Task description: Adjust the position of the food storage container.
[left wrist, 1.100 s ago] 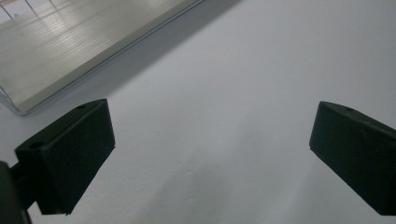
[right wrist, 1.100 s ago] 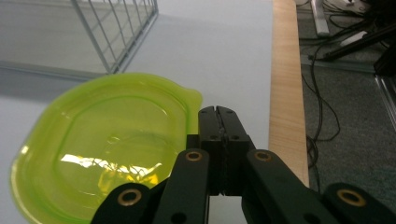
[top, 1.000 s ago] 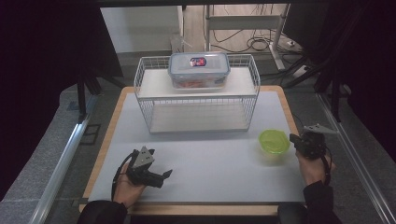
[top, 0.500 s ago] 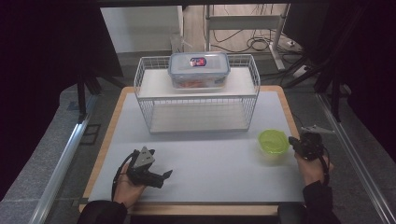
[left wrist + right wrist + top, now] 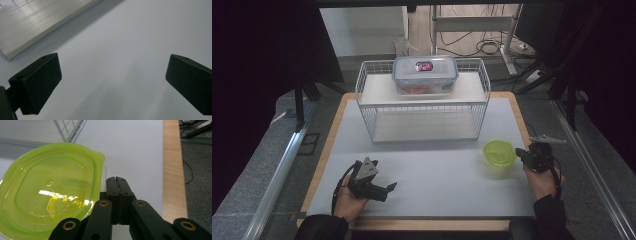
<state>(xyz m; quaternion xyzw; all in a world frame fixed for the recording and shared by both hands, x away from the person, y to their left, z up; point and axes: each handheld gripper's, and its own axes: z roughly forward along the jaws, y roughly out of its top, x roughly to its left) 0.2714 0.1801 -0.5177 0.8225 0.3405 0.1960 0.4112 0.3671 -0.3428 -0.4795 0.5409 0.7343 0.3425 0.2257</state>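
While the right hand (image 5: 539, 180) lies at the right edge of the mat (image 5: 437, 170), palm up, the right gripper (image 5: 521, 155) points left at the tub (image 5: 498, 152). In the right gripper view its black jaws are pressed flat together with nothing between them, the tips just beside the tub's lid rim; contact cannot be confirmed.

The tub stands near the mat's right edge, in front of the rack's (image 5: 422, 107) right front corner. Its lid is translucent lime-green plastic, rounded-rectangular, glossy, with a raised rim and a small corner tab.

The left hand (image 5: 349, 200) rests at the front-left of the mat, cradling the left gripper (image 5: 388, 187) from below, pointed right. Its jaws stand wide apart over bare mat, holding nothing; the pads (image 5: 37, 82) are matt black blocks.

The mat is smooth, pale grey, on a wooden table (image 5: 522, 120). The rack is white wire.
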